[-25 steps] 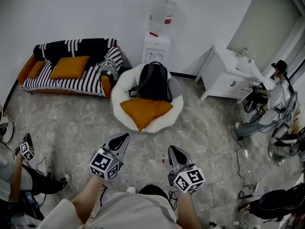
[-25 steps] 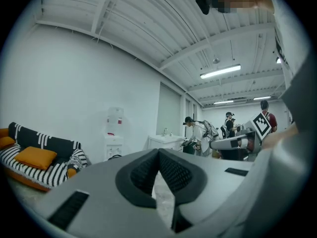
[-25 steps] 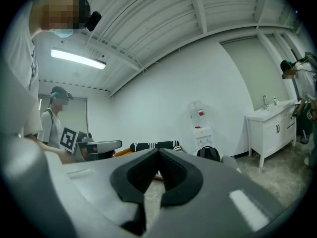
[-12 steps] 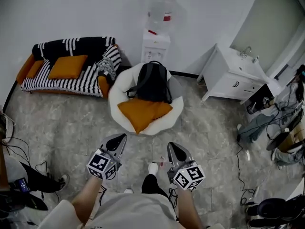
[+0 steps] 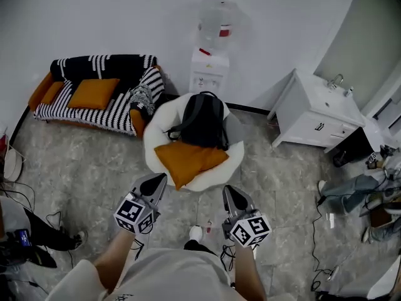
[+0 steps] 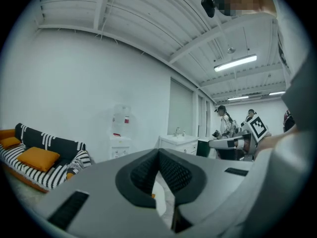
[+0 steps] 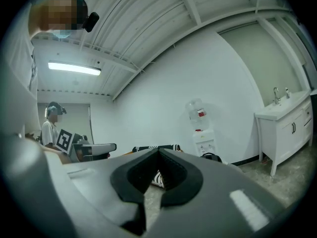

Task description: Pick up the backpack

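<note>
Backpack (image 5: 203,121) is sitting upright on the white beanbag (image 5: 233,152), well ahead of you. You are holding left tool (image 5: 156,182) and right tool (image 5: 230,197) closed, empty; be opening one before reaching its top loop.

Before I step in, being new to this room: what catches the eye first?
A black backpack leans upright on a white round seat mid-floor, an orange cushion in front of it. Behind stands a water dispenser at the wall, a striped sofa to its left.

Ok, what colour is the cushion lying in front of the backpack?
Orange; the cushion shows best in the head view.
</note>
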Demonstrator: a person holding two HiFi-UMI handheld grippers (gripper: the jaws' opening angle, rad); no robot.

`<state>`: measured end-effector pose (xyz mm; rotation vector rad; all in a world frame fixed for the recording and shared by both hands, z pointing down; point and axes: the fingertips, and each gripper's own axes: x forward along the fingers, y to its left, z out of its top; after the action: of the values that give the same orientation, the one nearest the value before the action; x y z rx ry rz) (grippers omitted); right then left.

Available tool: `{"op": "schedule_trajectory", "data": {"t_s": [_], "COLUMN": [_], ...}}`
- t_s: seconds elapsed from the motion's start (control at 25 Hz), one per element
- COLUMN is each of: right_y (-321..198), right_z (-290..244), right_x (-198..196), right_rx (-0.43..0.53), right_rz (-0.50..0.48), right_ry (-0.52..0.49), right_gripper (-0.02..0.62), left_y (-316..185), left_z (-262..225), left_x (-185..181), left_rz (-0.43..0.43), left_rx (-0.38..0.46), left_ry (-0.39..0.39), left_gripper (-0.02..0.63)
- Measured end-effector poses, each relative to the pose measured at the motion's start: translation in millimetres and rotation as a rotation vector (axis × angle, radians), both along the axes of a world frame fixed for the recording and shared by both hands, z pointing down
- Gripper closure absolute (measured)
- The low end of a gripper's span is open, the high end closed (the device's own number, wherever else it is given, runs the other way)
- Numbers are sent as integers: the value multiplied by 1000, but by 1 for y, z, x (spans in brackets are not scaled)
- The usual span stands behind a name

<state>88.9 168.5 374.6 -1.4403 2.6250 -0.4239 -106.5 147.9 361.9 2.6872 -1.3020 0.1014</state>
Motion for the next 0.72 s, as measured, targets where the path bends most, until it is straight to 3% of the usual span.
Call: {"op": "schedule_trajectory", "data": {"t_s": [0.36,0.72], "right_y": [-66,-105], "right_z": [11,23], "right_x": [35,34], "right_rx": [-13,-40], "right_rz": [-76,-140], "right_ry": [8,10], "right_gripper": [594,594], "left_y": [-52,-79], "left_z": [3,16], "left_x": [39,36], "left_rz": [-54,-129], "left_rx": [-4,-20], "left_ry": [17,-9], "left_gripper": [621,621]}}
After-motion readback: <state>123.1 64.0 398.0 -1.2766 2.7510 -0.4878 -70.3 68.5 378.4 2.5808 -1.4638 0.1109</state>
